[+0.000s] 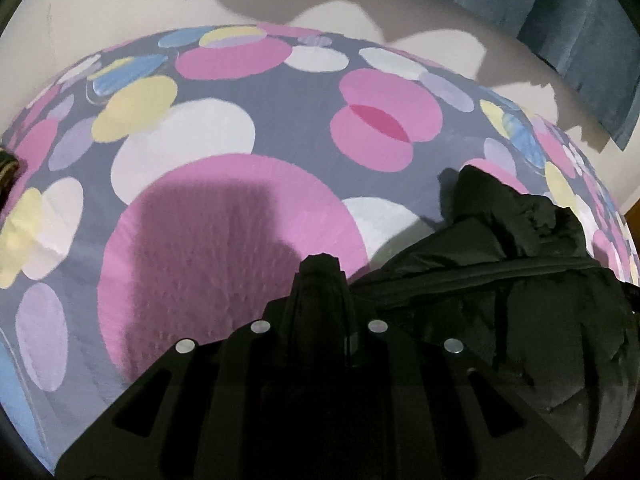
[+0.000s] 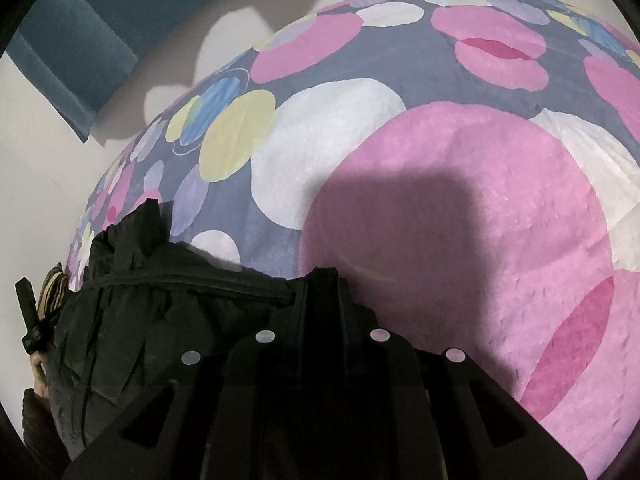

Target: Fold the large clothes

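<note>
Item: black padded jacket, fold under way, both grippers clamped on its near edge.

Left gripper (image 1: 320,258) and right gripper (image 2: 323,270) each had jaws pinched on the jacket (image 1: 500,292), which hung bunched between them above the spotted bedcover (image 1: 224,136). Step judged: carrying the garment to lay it flat. Next move called for spreading it over the open pink patch ahead. Limits: wall (image 1: 100,12) beyond the bed's far edge, blue curtain (image 1: 580,28) at the corner.

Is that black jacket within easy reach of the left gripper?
Probably yes. The jacket lies right beside the left gripper on the bedspread, nothing between them, though the jaws are shut.
</note>
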A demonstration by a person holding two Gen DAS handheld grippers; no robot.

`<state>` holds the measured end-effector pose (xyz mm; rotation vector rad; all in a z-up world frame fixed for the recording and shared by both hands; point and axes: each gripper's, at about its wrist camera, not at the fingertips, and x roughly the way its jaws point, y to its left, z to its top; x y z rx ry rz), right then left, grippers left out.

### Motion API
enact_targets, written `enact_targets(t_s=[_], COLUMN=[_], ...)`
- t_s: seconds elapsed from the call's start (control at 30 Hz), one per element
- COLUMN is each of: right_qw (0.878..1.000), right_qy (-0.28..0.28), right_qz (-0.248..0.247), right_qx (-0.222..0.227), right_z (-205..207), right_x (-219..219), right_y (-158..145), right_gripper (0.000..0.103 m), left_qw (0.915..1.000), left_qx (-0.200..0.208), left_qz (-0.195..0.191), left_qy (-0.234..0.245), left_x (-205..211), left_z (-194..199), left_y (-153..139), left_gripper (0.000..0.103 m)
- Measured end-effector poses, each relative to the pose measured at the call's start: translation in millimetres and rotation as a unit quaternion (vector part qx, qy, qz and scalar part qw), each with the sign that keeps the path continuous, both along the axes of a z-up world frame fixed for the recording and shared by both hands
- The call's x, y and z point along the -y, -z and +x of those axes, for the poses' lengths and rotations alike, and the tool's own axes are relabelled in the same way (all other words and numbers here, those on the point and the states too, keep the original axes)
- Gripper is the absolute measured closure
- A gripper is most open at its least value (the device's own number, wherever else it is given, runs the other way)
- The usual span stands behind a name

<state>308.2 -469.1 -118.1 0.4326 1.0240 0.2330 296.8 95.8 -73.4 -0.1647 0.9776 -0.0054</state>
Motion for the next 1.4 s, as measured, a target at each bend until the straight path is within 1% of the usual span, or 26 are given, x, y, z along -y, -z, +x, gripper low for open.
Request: enact_targets(t_s=[0.27,0.6,0.7,0.8,0.83,0.87,0.9,0.93,0.97,1.03,1.1,1.13,1.2,1.23,1.33,1.4], right_qw=[1.000,1.000,0.999,0.999,0.998,0.998,0.997,0.996,0.996,0.993,0.989,0.987,0.983,0.981,0.976,0.972], right_qy=[0.004,0.010,0.014,0.028,0.035,0.043,0.053,0.066,0.075,0.093,0.111,0.117,0.130,0.132,0.134,0.135], right_qz=[0.021,0.015,0.024,0.043,0.046,0.047,0.045,0.041,0.040,0.046,0.067,0.074,0.089,0.099,0.136,0.163], right_qx=[0.002,0.014,0.017,0.019,0.020,0.023,0.027,0.034,0.041,0.059,0.075,0.081,0.096,0.102,0.106,0.100], right_z=[2.0,-0.3,-1.7,-5.8,-7.7,-11.3,-16.0,-23.9,-31.2,-50.8,-76.7,-85.5,-111.4,-127.1,-164.8,-189.0], right_x=[4.3,1.7,4.4,10.0,11.7,14.3,17.5,22.3,26.2,35.8,45.6,47.2,50.0,50.1,51.5,52.4], right_y=[3.4,1.4,0.9,-0.5,-1.6,-4.0,-7.4,-12.7,-16.6,-26.1,-34.6,-37.1,-42.7,-43.9,-41.0,-35.4], right_gripper=[0.090,0.090,0.090,0.083,0.079,0.070,0.064,0.054,0.047,0.046,0.040,0.038,0.035,0.033,0.032,0.032], left_qw=[0.9998,0.9998,0.9998,0.9995,0.9994,0.9991,0.9988,0.9979,0.9969,0.9928,0.9884,0.9858,0.9841,0.9828,0.9776,0.9720], left_qx=[-0.015,-0.014,-0.015,-0.013,-0.011,-0.007,-0.003,0.003,0.010,0.032,0.050,0.063,0.073,0.081,0.093,0.099], left_qz=[-0.007,-0.006,-0.008,-0.016,-0.020,-0.024,-0.030,-0.044,-0.056,-0.091,-0.115,-0.124,-0.127,-0.130,-0.145,-0.164], left_qy=[-0.010,-0.010,-0.013,-0.022,-0.025,-0.033,-0.039,-0.048,-0.055,-0.072,-0.086,-0.094,-0.100,-0.104,-0.121,-0.136], left_x=[-4.6,-4.2,-5.1,-8.3,-9.6,-12.4,-15.3,-20.4,-24.5,-35.4,-43.1,-47.1,-49.7,-51.4,-57.9,-64.5], left_z=[6.5,5.9,6.4,4.4,2.9,0.1,-2.7,-7.9,-12.8,-29.9,-49.5,-66.0,-88.5,-105.9,-156.6,-184.4], left_y=[12.5,12.4,11.9,9.0,7.5,5.1,3.2,-0.7,-3.9,-13.8,-21.6,-26.2,-31.1,-33.3,-35.9,-34.6], left_gripper=[0.089,0.088,0.085,0.079,0.074,0.071,0.065,0.061,0.058,0.046,0.043,0.042,0.038,0.036,0.033,0.032])
